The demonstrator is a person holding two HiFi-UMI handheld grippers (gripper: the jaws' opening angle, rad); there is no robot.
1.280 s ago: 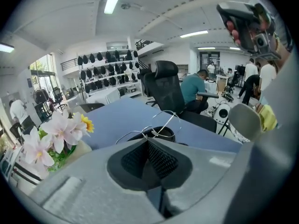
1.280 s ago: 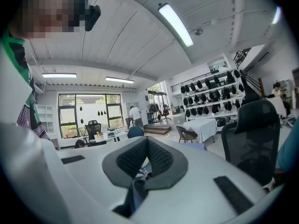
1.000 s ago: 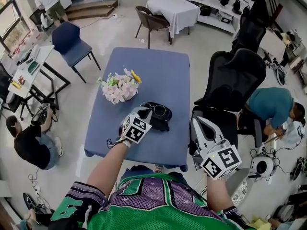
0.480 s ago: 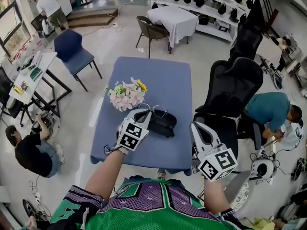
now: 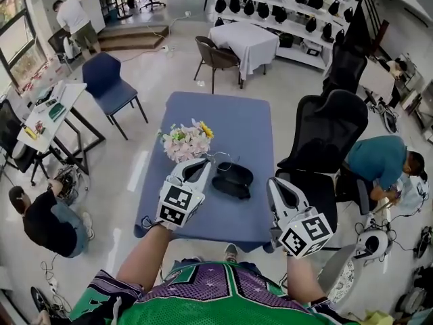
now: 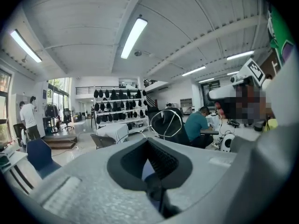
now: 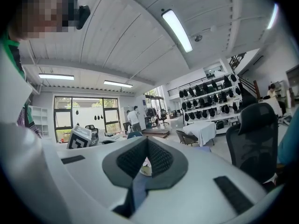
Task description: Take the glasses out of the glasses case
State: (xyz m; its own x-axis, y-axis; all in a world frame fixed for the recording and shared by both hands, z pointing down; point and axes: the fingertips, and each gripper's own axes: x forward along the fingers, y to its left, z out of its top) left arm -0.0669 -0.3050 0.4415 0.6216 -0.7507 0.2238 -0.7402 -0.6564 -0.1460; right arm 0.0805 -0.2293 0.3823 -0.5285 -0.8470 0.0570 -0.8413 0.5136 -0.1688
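Observation:
The black glasses case (image 5: 231, 187) lies open on the blue table (image 5: 230, 124), right of the middle. My left gripper (image 5: 204, 162) hangs above the case's left end, shut on the thin wire-framed glasses (image 5: 220, 159), which are lifted clear of the case. In the left gripper view one round lens rim (image 6: 167, 124) stands up just beyond the closed jaws (image 6: 149, 143). My right gripper (image 5: 275, 182) hovers off the table's right edge, shut, with nothing in it; in the right gripper view its pads (image 7: 146, 142) meet on nothing.
A bunch of pale flowers (image 5: 186, 141) sits on the table left of the case. A black office chair (image 5: 325, 131) stands close to the table's right side, with a seated person (image 5: 379, 160) beyond it. A blue chair (image 5: 111, 87) stands at the left.
The left gripper has risen with the glasses, lifting them off the case. The right gripper has shifted only a little.

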